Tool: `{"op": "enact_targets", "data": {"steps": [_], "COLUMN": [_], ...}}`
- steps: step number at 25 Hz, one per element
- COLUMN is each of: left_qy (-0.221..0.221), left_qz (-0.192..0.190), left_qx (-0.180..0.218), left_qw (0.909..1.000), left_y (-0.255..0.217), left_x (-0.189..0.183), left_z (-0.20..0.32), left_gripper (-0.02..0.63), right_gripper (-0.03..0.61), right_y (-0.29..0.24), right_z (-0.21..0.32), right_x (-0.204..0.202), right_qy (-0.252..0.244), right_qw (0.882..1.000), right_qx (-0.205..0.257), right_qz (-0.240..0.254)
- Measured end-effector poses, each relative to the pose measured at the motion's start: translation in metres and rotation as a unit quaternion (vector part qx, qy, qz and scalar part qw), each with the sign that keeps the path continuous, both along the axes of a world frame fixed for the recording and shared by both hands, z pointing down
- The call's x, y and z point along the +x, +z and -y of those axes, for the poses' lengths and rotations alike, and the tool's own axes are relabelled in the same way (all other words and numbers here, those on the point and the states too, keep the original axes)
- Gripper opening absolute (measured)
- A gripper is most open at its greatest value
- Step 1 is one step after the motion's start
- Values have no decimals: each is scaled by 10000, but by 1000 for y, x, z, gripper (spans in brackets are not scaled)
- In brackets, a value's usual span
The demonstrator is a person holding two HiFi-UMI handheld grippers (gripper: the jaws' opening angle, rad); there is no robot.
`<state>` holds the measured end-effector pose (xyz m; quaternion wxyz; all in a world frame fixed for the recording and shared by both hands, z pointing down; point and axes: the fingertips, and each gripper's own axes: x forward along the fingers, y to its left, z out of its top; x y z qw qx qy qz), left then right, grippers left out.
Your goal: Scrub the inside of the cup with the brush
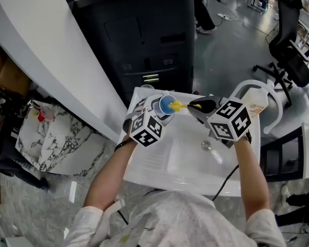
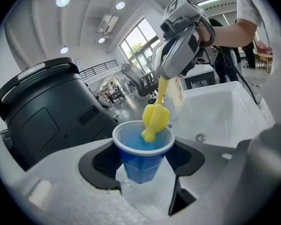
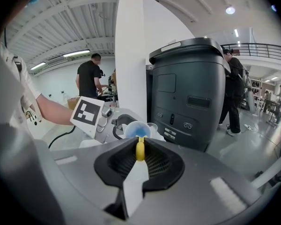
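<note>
1. Head view: one cup [image 1: 167,106] and one brush [image 1: 177,106]. The left gripper [image 1: 162,111] and right gripper [image 1: 194,106] meet over a sink [image 1: 139,175].
2. Left gripper view: the fingers pinch the cup's wall, and the brush head dips inside, above them. The cup looks light, thin and crushable, so grip it gently mid-wall.
3. Right gripper view: the fingers pinch the brush's slim, seemingly stiff handle. The cup sits just beyond the tips.

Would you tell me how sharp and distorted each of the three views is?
Head view: sharp, evenly lit, counter edge bowed. Left gripper view: fisheye, dark corners, cup crisp, near foreground soft. Right gripper view: fisheye, dark corners, brush slightly soft.
</note>
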<state>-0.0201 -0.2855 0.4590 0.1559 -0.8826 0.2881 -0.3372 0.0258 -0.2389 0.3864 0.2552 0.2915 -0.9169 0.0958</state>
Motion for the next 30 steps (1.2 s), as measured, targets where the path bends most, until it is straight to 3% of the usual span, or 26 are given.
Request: {"op": "enact_targets", "data": {"steps": [15, 30], "left_qy": [21, 311], "left_qz": [119, 411], "left_qx": [-58, -16], "left_qw": [9999, 9987], "left_y": [6, 15], "left_x": [2, 12], "left_z": [0, -14], "left_gripper": [301, 301], "right_gripper": [35, 35], "right_y": [-5, -17], "right_z": [-16, -10], "right_x": [-23, -19], "right_qy": [-351, -233], "right_qw": [9994, 9996], "right_qx": [-66, 54], "right_qz": [32, 148]}}
